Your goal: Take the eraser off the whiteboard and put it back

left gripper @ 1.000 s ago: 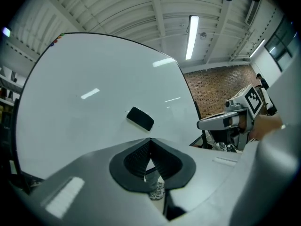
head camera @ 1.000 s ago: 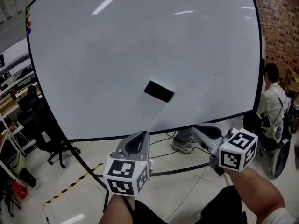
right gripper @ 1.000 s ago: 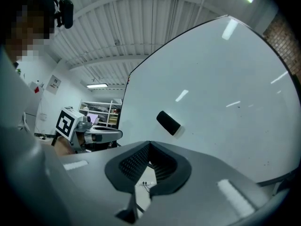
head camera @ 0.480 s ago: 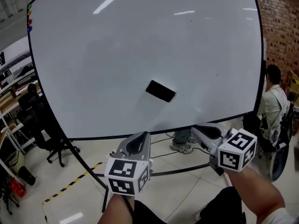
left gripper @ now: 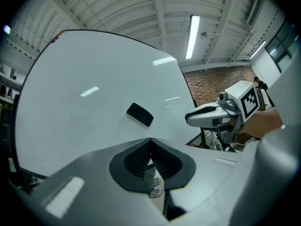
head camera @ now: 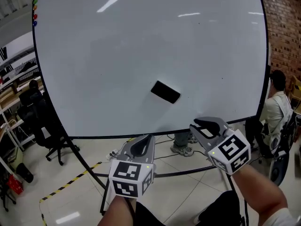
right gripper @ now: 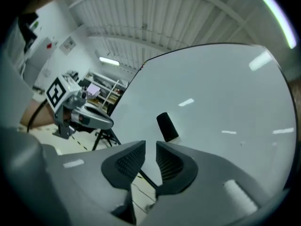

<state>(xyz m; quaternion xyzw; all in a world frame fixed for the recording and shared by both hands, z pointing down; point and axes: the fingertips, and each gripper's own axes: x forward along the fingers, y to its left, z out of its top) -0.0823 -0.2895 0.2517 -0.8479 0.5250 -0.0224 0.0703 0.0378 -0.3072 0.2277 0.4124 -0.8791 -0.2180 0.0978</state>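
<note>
Right gripper view: the right gripper (right gripper: 150,146) is opening its jaws, with a small gap between the pads and nothing inside it. The left gripper (left gripper: 150,141) (beside it, on the left) is closed tight and empty. Farther away, the black eraser (head camera: 165,92) sticks tilted on the whiteboard (head camera: 103,55), in its lower middle part, well apart from both grippers.

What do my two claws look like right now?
The left claw and right claw are light grey plastic with dark ribbed rubber pads. Each carries a white cube printed with black square markers. No cables show. The right claw's jaws are opening, nothing between them.
</note>
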